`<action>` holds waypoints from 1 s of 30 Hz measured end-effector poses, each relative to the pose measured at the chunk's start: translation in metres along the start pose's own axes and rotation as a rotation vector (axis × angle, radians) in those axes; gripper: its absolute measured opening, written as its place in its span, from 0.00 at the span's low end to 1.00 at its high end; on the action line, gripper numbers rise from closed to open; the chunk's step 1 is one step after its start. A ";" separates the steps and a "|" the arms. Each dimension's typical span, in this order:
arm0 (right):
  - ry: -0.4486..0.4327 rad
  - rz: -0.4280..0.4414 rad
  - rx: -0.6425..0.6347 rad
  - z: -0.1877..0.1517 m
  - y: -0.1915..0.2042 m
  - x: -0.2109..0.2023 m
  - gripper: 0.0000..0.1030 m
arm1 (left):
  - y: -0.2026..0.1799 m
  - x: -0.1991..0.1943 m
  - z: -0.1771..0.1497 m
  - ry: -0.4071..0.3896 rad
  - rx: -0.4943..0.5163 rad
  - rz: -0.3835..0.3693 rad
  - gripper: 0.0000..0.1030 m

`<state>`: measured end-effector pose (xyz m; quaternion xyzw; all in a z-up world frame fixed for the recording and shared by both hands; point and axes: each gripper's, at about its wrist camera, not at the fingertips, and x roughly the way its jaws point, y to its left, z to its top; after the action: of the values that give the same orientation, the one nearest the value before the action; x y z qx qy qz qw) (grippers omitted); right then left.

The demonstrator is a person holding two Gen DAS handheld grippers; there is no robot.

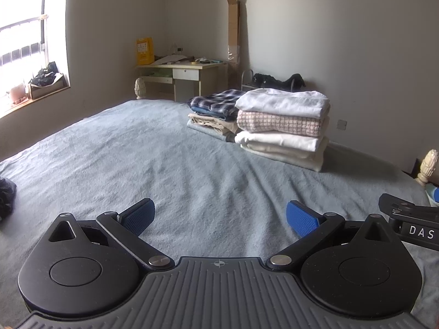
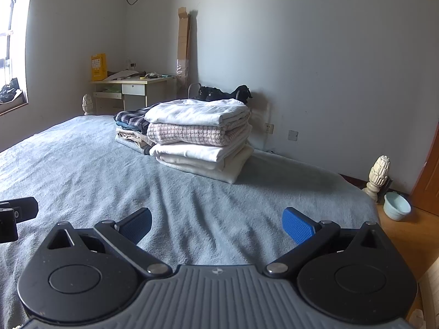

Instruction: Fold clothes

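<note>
Both the left gripper and right gripper hover over the bed, jaws spread wide, holding nothing. Folded clothes sit stacked at twelve o'clock. I'd fetch the dark garment at nine o'clock and spread it flat before folding.

Light source: daylight from the window at the left, blown out to plain white in the left wrist view.
Brightness: room moderately lit; bed brightest toward the window, greyer to the right.
Shadows: soft ones fall right of the folded stack onto the bed and the wall; the tall cardboard box throws a shadow to its right.
Glare: faint sheen on the blue pads and on the metal pivots.
Distortion: strong fisheye; walls and window frame bow, corners go black.
Focus: sharp overall, slight softness at the far table.
</note>
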<state>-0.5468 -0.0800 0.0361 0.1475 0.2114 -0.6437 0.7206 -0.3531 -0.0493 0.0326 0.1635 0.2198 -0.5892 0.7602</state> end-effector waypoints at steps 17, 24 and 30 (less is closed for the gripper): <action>0.009 0.007 0.003 0.000 0.002 0.002 1.00 | 0.002 0.005 0.000 0.019 -0.020 0.010 1.00; 0.012 0.012 0.002 -0.001 0.004 0.003 1.00 | -0.003 0.010 0.000 0.035 -0.033 0.011 1.00; 0.019 0.010 0.008 -0.003 0.000 0.006 1.00 | -0.005 0.008 0.000 0.023 -0.032 0.012 1.00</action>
<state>-0.5465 -0.0836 0.0311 0.1577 0.2149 -0.6396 0.7210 -0.3564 -0.0570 0.0286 0.1593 0.2368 -0.5790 0.7637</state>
